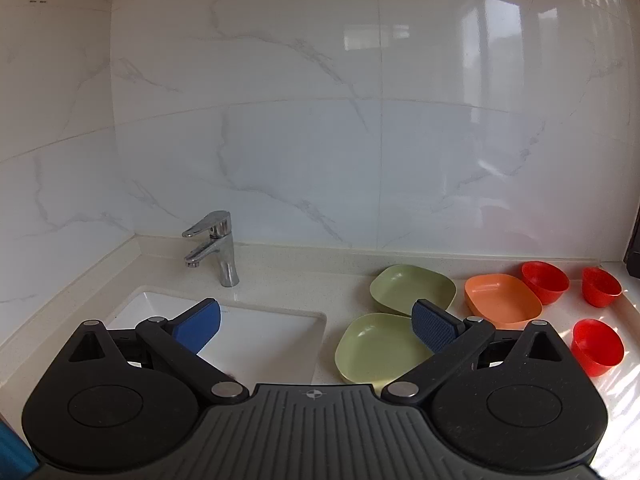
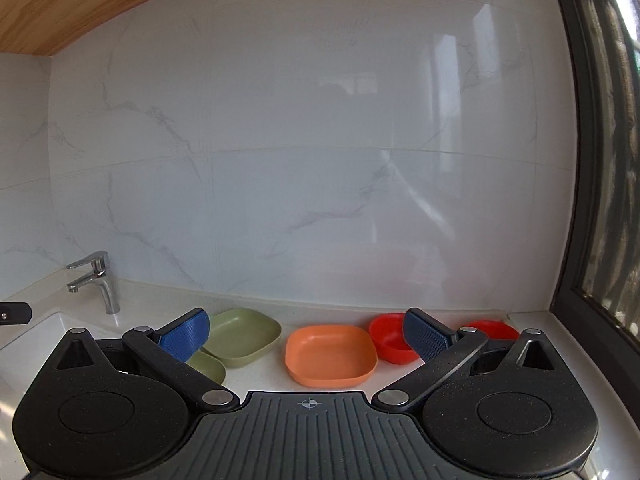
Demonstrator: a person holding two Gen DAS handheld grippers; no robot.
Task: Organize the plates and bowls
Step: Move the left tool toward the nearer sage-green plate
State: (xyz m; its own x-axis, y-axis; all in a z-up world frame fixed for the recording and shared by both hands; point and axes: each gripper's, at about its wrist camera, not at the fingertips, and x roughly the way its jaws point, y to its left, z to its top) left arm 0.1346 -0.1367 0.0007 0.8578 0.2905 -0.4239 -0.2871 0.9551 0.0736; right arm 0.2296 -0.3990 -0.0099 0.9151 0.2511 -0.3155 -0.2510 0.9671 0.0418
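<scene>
On the counter stand two green plates, a far one (image 1: 412, 288) and a near one (image 1: 378, 350), an orange plate (image 1: 502, 298) and three red bowls (image 1: 545, 281) (image 1: 600, 286) (image 1: 597, 345). My left gripper (image 1: 316, 322) is open and empty, above the sink's right edge, its right finger over the near green plate. In the right wrist view the far green plate (image 2: 242, 336), near green plate (image 2: 208, 366), orange plate (image 2: 330, 354) and two red bowls (image 2: 390, 336) (image 2: 490, 329) show. My right gripper (image 2: 306, 334) is open and empty above the orange plate.
A white sink (image 1: 264, 344) with a chrome faucet (image 1: 218, 248) is at the left. A marble wall backs the counter. A dark window frame (image 2: 588, 200) stands at the right. The other gripper's tip (image 2: 14, 312) shows at the left edge of the right wrist view.
</scene>
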